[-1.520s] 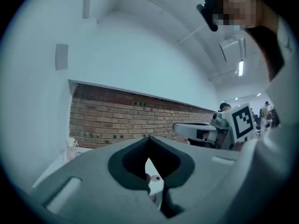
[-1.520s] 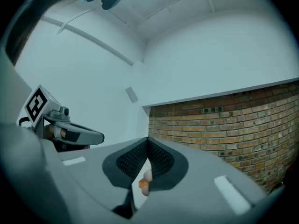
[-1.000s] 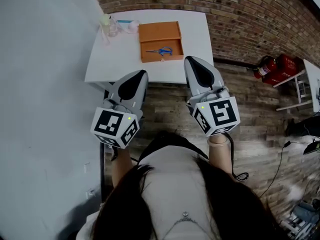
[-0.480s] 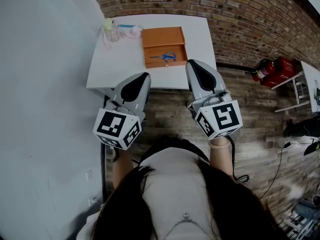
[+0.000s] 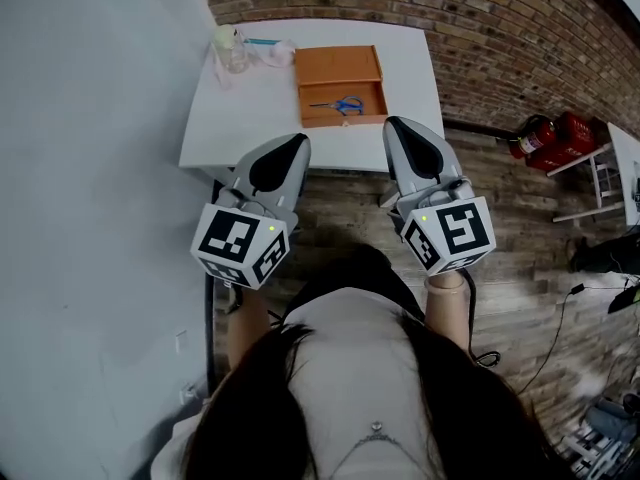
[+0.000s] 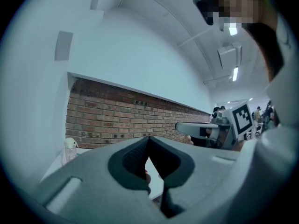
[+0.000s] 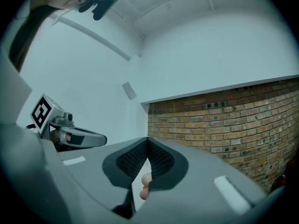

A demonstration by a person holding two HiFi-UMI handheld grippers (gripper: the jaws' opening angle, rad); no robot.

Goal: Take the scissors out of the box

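Observation:
An orange box (image 5: 340, 68) lies open on the white table (image 5: 250, 118) ahead of me. Blue-handled scissors (image 5: 342, 105) rest inside it near its front wall. My left gripper (image 5: 294, 144) is shut and empty, its tip over the table's near edge, left of the box. In the head view my right gripper (image 5: 400, 126) is shut and empty too, with its tip at the table edge just right of the box's front corner. In each gripper view the jaws meet at the tips (image 6: 148, 138) (image 7: 147, 139) with nothing between them. Both point level toward the brick wall.
A clear bottle (image 5: 230, 48) and white cloth (image 5: 278, 55) sit at the table's far left. A brick wall (image 5: 500, 28) runs behind the table and a grey wall (image 5: 90, 168) stands on the left. Red fire extinguishers (image 5: 548, 133) lie on the floor at right.
Both grippers have moved forward, from short of the table to its near edge. The table and box now sit closer and further right in the head view.

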